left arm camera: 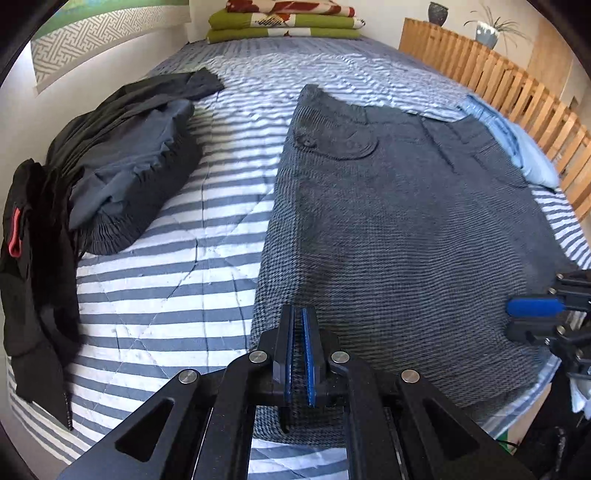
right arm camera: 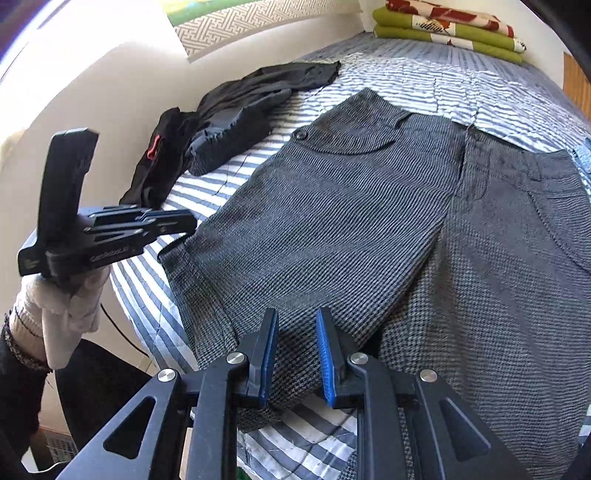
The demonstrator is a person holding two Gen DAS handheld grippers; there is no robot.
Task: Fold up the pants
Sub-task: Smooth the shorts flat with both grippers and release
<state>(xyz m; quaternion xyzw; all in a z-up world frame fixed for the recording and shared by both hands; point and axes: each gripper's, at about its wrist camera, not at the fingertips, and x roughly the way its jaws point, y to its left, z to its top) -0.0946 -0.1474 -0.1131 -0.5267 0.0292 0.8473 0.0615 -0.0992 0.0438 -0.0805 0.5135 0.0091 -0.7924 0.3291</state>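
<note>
Grey pants (left arm camera: pixel 399 229) lie spread on the striped bed (left arm camera: pixel 155 295) ahead of both jaws. The left gripper (left arm camera: pixel 298 350) is nearly closed on nothing; the right gripper (right arm camera: pixel 295 354) gapes apart. Folded blankets (left arm camera: pixel 284 20) sit far beyond, a wooden slatted rail (left arm camera: pixel 498 77) to the right.

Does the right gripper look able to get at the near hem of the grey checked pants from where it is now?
Probably yes. The right gripper hovers open just over the near hem of the grey checked pants, with nothing between them. The left gripper sits off to the side, clear of the path.
</note>
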